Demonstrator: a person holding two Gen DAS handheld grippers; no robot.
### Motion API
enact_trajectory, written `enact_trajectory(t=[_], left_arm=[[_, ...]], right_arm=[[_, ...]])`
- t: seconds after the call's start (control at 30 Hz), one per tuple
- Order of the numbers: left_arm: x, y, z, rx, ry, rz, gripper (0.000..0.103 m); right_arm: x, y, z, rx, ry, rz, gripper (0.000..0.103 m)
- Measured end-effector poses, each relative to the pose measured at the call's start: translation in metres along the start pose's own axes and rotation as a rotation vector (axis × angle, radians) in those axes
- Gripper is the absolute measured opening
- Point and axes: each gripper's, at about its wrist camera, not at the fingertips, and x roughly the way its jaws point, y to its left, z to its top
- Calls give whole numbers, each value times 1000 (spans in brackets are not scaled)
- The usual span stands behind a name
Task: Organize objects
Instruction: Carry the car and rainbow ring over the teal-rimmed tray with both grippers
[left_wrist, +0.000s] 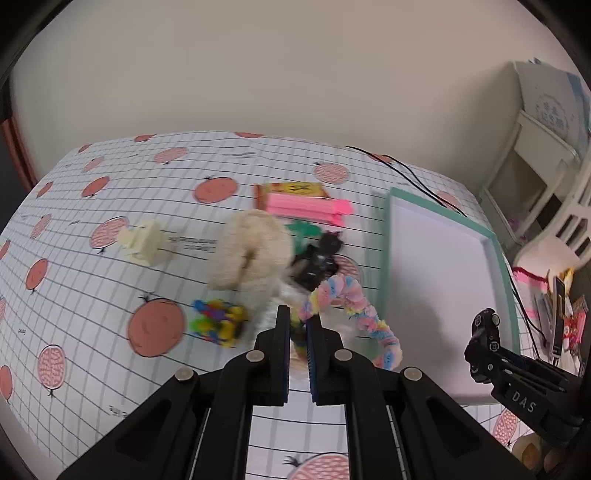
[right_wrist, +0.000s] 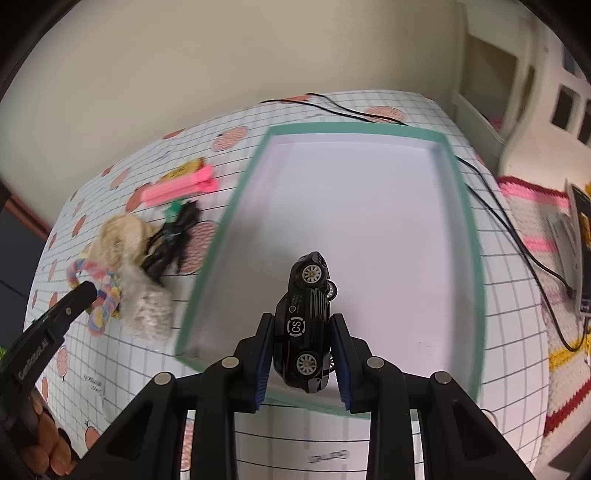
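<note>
Black toy car (right_wrist: 306, 325), rigid and likely slick, I hold clamped across its body in the right gripper (right_wrist: 303, 356) jaws over the tray (right_wrist: 236, 206); left gripper (left_wrist: 298, 354) jaws nearly together on the soft pastel rope ring (left_wrist: 351, 314).

We see soft, even indoor light with faint shadows. Ahead of our left tool the fluffy toy (left_wrist: 251, 254) smears with motion blur; fisheye bending darkens both pictures' corners.
</note>
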Motion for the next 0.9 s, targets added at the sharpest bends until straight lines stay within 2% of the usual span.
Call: enact_trajectory(t=[0.43,0.63,0.9], left_arm=[[26,-66,-5,85,38,-20,8],[41,-94,-1,161,54,18,8],[68,-112,11,155,81,31,8]], right_arm=[[1,-50,1,79,7,-52,32],[3,-61,2,109,13,-53,32],[7,-66,11,126,-2,-39,32]])
